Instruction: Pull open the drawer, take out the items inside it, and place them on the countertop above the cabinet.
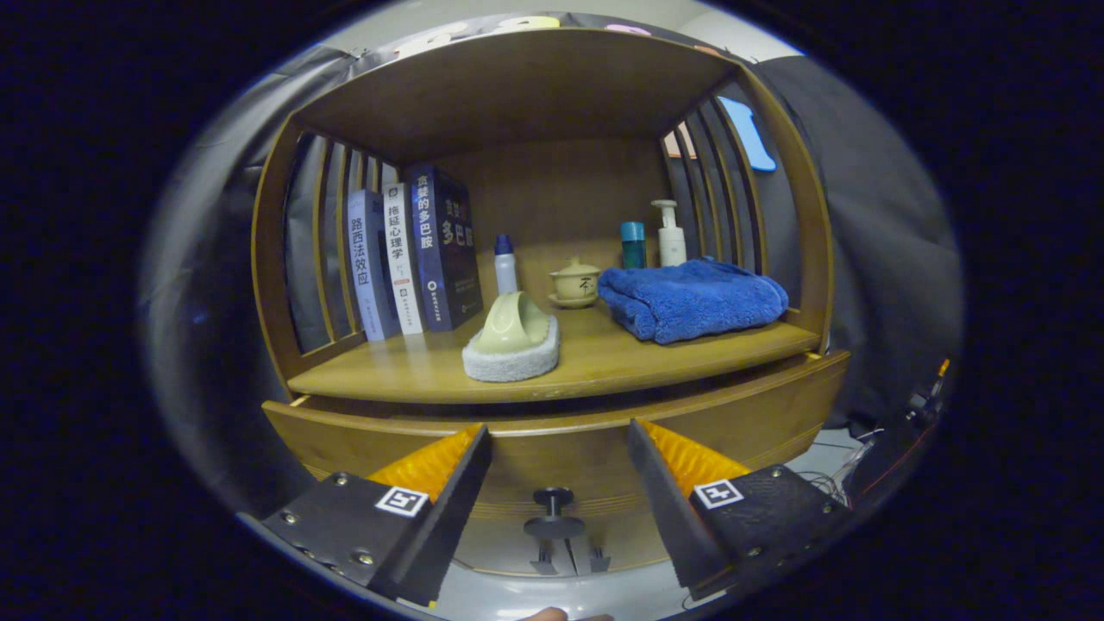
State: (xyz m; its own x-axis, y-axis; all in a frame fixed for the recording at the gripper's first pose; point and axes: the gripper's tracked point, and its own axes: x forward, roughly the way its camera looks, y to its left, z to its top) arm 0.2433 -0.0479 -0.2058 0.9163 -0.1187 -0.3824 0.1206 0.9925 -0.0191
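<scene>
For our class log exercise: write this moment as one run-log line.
gripper: open, empty | dark round drawer knob: between fingers, untouched | wooden drawer: slightly ajar | stage: approaching knob

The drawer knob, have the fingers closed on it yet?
No, the fingers stand wide apart on either side of the drawer knob, with clear gaps between it and each of them.

Screwed gripper (559,448) body plates with square fiducial markers
</scene>
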